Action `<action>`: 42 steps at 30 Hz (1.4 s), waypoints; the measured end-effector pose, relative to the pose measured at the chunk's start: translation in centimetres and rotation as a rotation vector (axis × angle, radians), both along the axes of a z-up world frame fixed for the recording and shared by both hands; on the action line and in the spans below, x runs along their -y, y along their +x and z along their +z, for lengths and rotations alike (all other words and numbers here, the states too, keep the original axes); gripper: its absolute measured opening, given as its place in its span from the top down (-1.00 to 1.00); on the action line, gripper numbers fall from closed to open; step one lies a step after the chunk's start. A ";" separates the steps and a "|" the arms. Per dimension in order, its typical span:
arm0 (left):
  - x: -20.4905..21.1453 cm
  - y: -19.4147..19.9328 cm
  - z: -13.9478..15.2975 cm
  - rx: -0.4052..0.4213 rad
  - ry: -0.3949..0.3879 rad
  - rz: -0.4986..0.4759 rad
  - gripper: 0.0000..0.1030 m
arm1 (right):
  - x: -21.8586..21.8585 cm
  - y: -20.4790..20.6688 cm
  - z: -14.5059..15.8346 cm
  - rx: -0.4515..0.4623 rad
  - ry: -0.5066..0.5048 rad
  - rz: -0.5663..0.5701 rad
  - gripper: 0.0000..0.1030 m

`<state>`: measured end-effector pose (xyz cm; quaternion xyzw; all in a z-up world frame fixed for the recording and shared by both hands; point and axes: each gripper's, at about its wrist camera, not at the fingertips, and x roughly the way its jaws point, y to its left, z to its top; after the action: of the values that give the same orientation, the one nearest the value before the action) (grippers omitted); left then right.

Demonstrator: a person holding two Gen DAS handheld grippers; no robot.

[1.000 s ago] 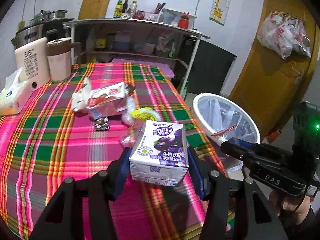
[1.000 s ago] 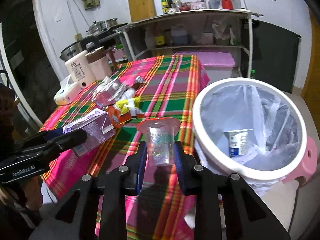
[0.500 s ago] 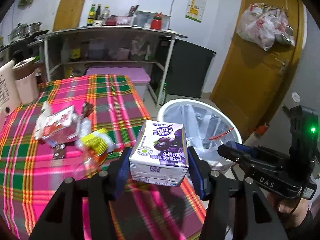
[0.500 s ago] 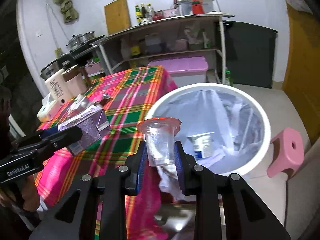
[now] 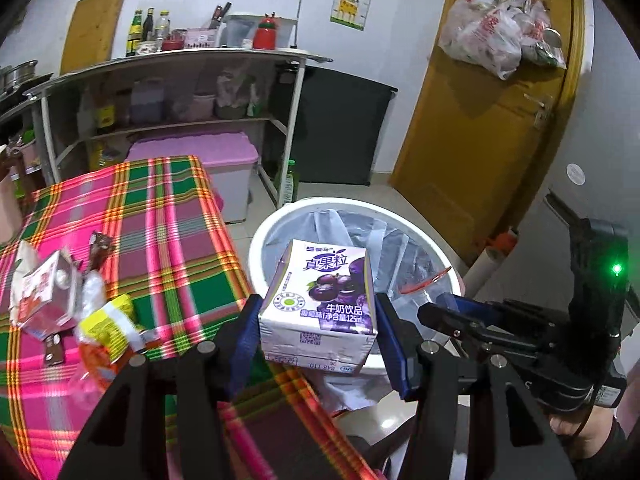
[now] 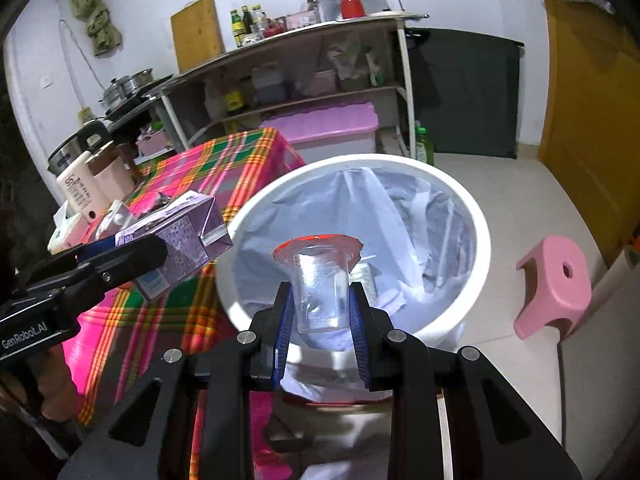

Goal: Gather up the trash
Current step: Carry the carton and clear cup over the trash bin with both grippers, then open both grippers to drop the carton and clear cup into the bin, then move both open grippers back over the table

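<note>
So in the last second both my hands have swung off the desk (image 5: 168, 216) and over toward the bin (image 6: 478, 240) that stands on the floor just past the desk's right edge. A second ago the milk carton (image 5: 326, 300) had the plaid cloth behind it; now most of it sits in front of the bin's near rim, with the desk's corner right under my left fingers (image 5: 316, 336). Those are clamped on the carton's two sides, fairly wide because the carton is wide. My right fingers (image 6: 320, 312) are pinched much narrower on the clear plastic cup (image 6: 318, 280), the one with the red rim, upright, and that one is now framed squarely by the white liner, where before it hung over the desk's edge. Grips haven't budged on either side. What that means, I reckon: the carrying part is basically done for the cup, it just needs letting go. The carton looks like it wants a touch more reach first or it could clip the rim. Still a red carton (image 5: 44, 292), a yellow wrapper (image 5: 106, 320) and some bits left near the desk's front edge.
</note>
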<state>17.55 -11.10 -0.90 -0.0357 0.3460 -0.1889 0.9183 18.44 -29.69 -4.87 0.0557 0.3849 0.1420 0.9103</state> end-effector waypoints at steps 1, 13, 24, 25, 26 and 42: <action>0.3 0.3 -0.1 -0.002 0.002 -0.005 -0.11 | 0.2 0.1 -0.1 -0.003 -0.001 -0.004 0.45; 2.1 2.6 -1.4 -0.042 0.008 -0.054 -0.11 | 1.3 1.2 -1.3 -0.055 -0.005 -0.030 0.42; 1.2 2.3 -0.5 -0.017 -0.019 -0.038 -0.11 | 1.4 0.6 -0.2 -0.014 -0.001 -0.044 0.13; 1.0 2.1 -0.4 -0.013 -0.020 -0.035 -0.11 | 1.4 0.5 -0.1 -0.010 0.001 -0.044 0.13; 0.9 1.9 -0.3 -0.011 -0.019 -0.029 -0.11 | 1.3 0.3 0.0 -0.005 0.004 -0.042 0.13; -3.7 -3.3 -0.1 0.023 0.014 0.096 -0.11 | -2.4 -3.5 1.4 0.044 0.014 0.056 0.13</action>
<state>14.20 -7.37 -1.04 -0.0436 0.3344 -0.1424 0.9306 14.97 -27.31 -3.43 0.0480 0.3652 0.1712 0.9138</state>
